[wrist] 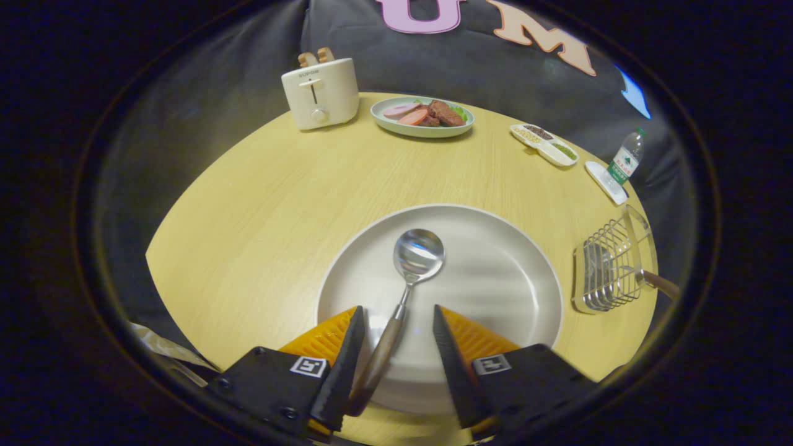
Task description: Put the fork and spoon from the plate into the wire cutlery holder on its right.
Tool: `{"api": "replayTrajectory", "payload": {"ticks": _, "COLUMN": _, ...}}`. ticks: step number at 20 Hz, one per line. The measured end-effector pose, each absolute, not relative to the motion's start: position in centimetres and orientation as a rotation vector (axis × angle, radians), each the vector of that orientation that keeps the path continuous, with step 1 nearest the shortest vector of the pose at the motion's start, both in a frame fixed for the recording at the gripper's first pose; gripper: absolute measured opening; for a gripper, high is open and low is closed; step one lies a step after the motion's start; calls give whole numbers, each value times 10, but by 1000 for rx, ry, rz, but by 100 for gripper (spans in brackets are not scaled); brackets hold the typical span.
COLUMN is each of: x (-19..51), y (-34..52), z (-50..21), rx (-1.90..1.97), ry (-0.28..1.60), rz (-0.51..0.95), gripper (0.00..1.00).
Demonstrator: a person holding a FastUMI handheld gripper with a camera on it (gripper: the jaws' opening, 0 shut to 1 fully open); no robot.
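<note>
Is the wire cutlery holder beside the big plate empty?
Not empty: a wooden-handled utensil already sticks out of the silver wire cutlery holder. The wooden-handled spoon lies on the round white plate, between the open gripper fingers.

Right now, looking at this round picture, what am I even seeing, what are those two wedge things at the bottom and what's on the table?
Those wedges are the two fingers of a hand-held gripper; a person carries it, and the camera rides on it, looking forward along the fingers. The fingers stand open, with the spoon lying between them: its wooden handle runs back beside the left finger, its bowl rests on the big pale plate. Nothing is gripped yet. To the plate's right stands the wire cutlery holder, with a fork already in it. Farther back on the round wooden table are a toaster, a dish of food, a small divided tray and a water bottle.
</note>
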State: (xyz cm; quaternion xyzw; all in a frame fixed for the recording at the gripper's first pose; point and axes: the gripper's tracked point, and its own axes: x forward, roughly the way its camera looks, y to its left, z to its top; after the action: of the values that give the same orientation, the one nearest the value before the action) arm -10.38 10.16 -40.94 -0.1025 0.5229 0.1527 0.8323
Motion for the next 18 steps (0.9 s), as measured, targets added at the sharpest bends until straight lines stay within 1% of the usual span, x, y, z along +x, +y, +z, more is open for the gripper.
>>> {"api": "replayTrajectory", "payload": {"ticks": 3, "x": -106, "y": 103, "z": -411, "rx": -219, "ry": 1129, "rz": 326, "gripper": 34}}
{"api": "replayTrajectory", "payload": {"ticks": 6, "x": -106, "y": 97, "z": -410, "rx": -228, "ry": 1129, "rz": 307, "gripper": 23}}
{"api": "replayTrajectory", "payload": {"ticks": 10, "x": -108, "y": 97, "z": -411, "rx": -235, "ry": 1152, "rz": 329, "gripper": 8}}
{"api": "replayTrajectory", "payload": {"ticks": 18, "x": -99, "y": 93, "z": -393, "rx": -205, "ry": 1171, "rz": 346, "gripper": 8}}
